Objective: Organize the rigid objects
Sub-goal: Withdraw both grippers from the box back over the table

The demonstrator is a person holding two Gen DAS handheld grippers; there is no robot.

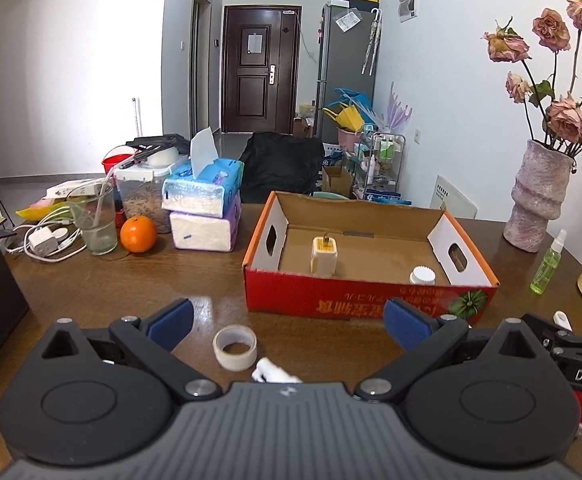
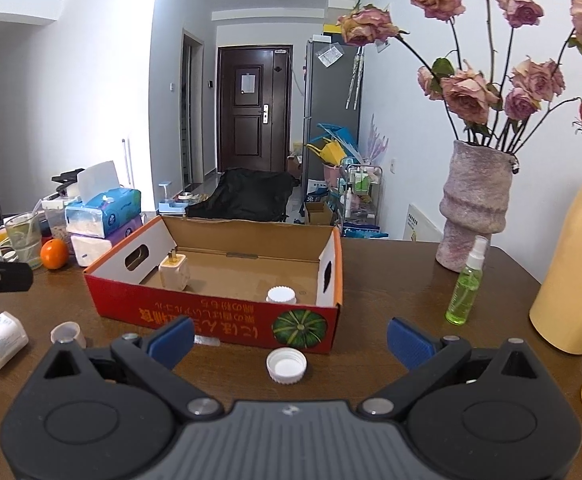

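box: red cardboard box [image 2: 227,316] mid tabletop [image 2: 391,280], holds charger plug [image 2: 174,273] and a white ribbed cap [image 2: 281,295]
left tool: left tool [image 1: 289,322] wide open, empty; tape roll [image 1: 235,347] just ahead between the fingers
right tool: right tool [image 2: 290,338] wide open, empty; loose bottle cap [image 2: 286,365] between the fingers
step: picking loose items, likely
next: close on cap or tape, lift over box wall, drop in

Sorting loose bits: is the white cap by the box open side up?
Yes: the white cap lies on the table, hollow inside facing up.
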